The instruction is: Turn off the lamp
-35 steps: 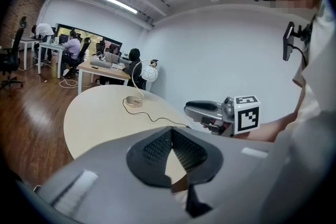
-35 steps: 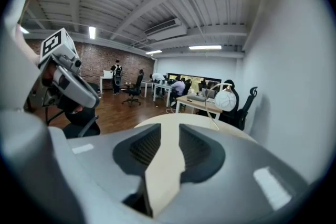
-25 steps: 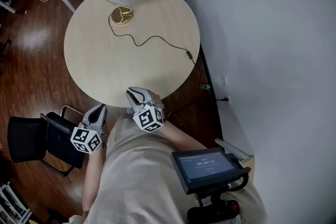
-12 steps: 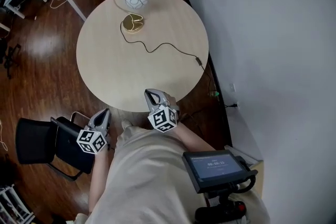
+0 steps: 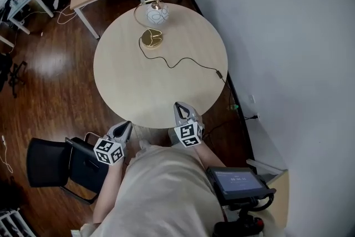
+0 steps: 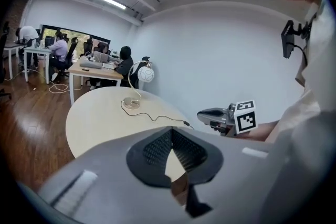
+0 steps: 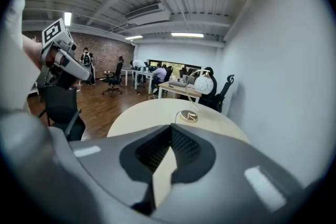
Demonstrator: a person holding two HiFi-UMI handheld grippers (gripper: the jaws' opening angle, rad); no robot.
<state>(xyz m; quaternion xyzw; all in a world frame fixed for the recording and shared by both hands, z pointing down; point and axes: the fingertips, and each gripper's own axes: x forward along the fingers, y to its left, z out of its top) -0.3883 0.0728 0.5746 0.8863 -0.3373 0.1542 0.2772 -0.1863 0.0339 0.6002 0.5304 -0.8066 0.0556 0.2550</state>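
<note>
Head view: a round, smooth pale-wood table carries the lamp, a white globe on a brass hoop and disc, near its far edge. Bare top lies between it and the left gripper and right gripper by the near rim. Left gripper view: ribbed black fingers together, empty. Right gripper view: fingers likewise together.

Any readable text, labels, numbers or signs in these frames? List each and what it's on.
Nothing legible.
The small screen at lower right of the head view: light text lines, too small to read.
The marker cubes on the left gripper and right gripper: black-and-white square patterns, no letters or digits.
The lamp and table: no print visible.
</note>
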